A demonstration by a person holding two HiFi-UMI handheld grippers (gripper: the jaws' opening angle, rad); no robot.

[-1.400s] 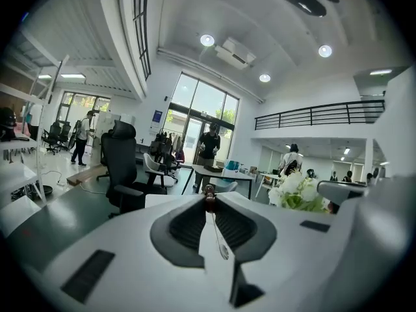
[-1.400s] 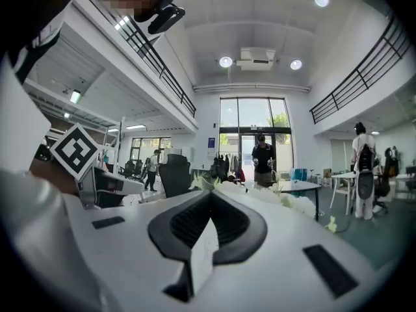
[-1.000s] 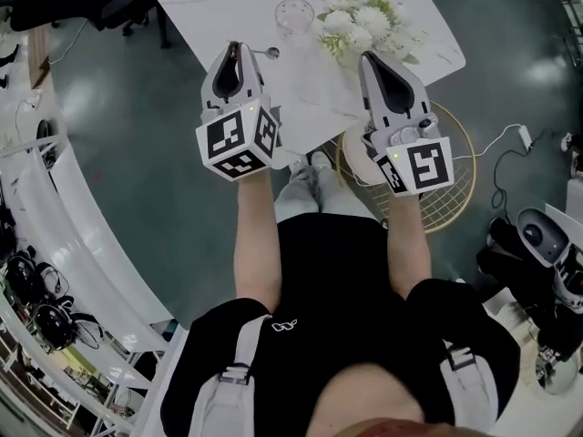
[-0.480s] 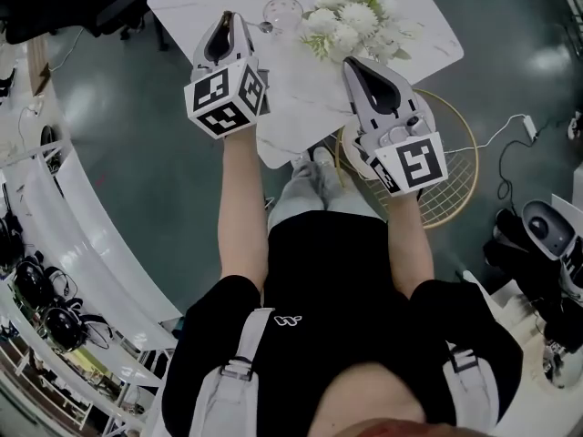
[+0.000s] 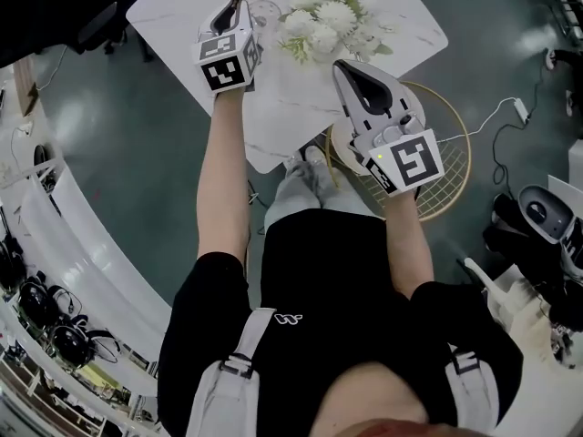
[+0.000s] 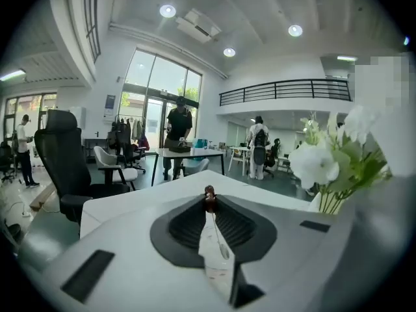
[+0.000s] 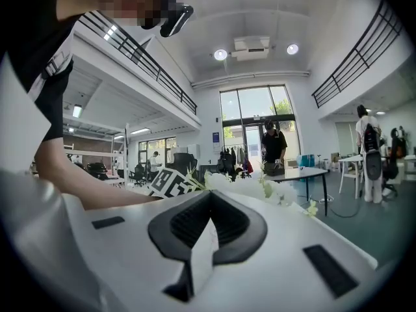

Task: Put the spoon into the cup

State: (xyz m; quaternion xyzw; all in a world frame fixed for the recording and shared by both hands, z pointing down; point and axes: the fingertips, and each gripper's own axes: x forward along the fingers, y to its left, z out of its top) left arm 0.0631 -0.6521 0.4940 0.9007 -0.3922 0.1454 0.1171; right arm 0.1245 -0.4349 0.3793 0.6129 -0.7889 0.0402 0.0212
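My left gripper (image 5: 237, 4) reaches out over the white marble table (image 5: 291, 116) and is shut on a small thin spoon (image 6: 223, 251). The spoon lies between the pads, and its brownish end pokes out at the tips (image 6: 209, 194). The clear glass cup (image 5: 266, 13) stands just right of that gripper's tip, partly hidden by it. The cup does not show in the left gripper view. My right gripper (image 5: 346, 66) hovers at the table's near right edge, its jaws together with nothing between them (image 7: 208, 197).
A bunch of white flowers (image 5: 330, 24) stands right behind the cup, between the two grippers, and shows at the right of the left gripper view (image 6: 325, 164). A round gold wire stool (image 5: 451, 167) stands under my right hand. Office chairs, tables and people are far off.
My left gripper has travelled farther out over the table with the spoon and now lies beside the cup. The right gripper has stayed where it was.
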